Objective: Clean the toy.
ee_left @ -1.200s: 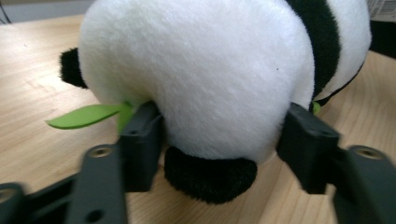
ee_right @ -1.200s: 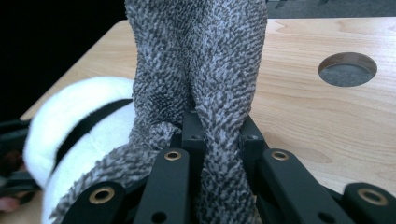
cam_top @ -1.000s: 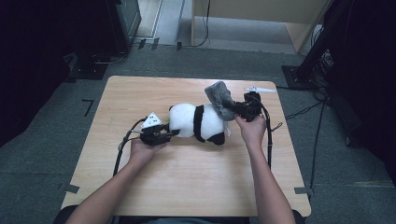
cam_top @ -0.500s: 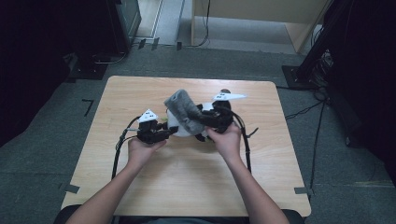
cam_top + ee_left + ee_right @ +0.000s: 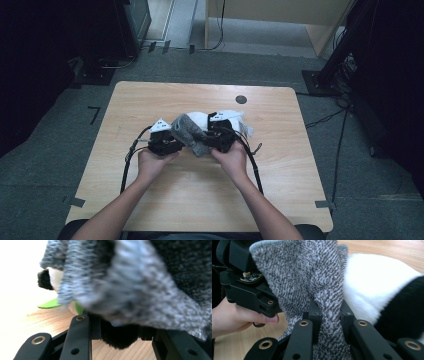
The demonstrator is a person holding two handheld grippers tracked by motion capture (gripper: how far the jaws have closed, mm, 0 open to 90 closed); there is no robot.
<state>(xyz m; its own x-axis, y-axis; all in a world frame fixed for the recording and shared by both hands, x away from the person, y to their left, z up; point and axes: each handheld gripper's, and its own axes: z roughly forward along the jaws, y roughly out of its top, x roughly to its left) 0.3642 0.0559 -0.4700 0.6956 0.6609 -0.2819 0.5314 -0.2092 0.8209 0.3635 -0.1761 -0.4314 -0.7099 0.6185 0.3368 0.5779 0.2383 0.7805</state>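
A black-and-white plush panda (image 5: 231, 120) lies on the wooden table (image 5: 150, 100). A grey knitted cloth (image 5: 189, 132) is draped over its left part, between the two grippers. My left gripper (image 5: 176, 144) is shut on a black plush part of the panda (image 5: 120, 336), with the grey cloth (image 5: 130, 282) hanging over its jaws. A green leaf-shaped piece (image 5: 50, 304) pokes out beside the panda. My right gripper (image 5: 214, 140) is shut on the grey cloth (image 5: 312, 277), the fabric pinched between its jaws. The white and black panda body (image 5: 377, 282) lies just behind it.
In the right gripper view, a hand (image 5: 234, 315) holds the left gripper's black body (image 5: 247, 292), close at the upper left. Black cables (image 5: 129, 160) loop from both grippers over the table. A dark round hole (image 5: 241, 99) marks the far table part. Dark stands surround the table.
My right gripper has carried the grey cloth leftward over the panda, ending close to the left gripper. The left hand has stayed in place.
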